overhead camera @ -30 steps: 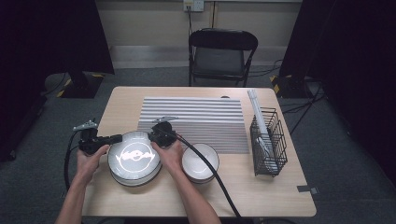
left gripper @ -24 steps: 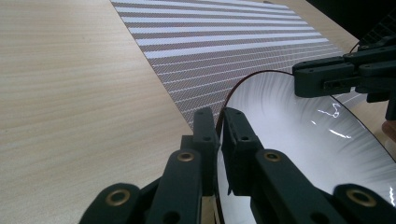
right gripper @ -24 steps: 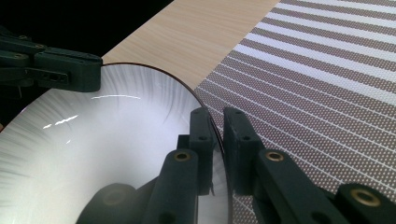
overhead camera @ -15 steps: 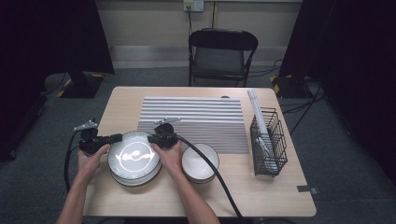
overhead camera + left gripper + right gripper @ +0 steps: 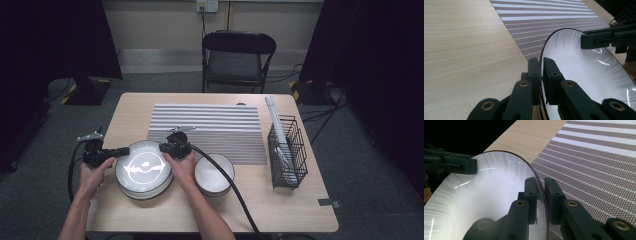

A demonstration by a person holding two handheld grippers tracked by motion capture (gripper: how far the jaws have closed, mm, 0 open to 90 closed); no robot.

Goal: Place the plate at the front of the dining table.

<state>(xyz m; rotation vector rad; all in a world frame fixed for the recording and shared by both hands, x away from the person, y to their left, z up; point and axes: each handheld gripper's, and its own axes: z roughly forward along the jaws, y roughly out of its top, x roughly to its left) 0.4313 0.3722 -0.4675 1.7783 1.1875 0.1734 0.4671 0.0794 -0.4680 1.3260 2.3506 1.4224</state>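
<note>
A white plate (image 5: 144,167) with a thin dark rim sits at the table's front left, held from both sides. My left gripper (image 5: 120,151) is shut on its left rim, which shows pinched between the pads in the left gripper view (image 5: 541,62). My right gripper (image 5: 162,147) grips the opposite rim (image 5: 540,182); its jaws have just been closing on that edge. Each gripper view looks across the glossy plate (image 5: 584,70) (image 5: 486,192) to the other gripper on the far side. Whether the plate is lifted off the table I cannot tell.
A white bowl (image 5: 214,174) stands just right of the plate, close to my right forearm. A striped mat (image 5: 207,130) covers the table's middle. A black wire rack (image 5: 286,150) with white items stands at the right. A folding chair (image 5: 237,60) stands beyond the table.
</note>
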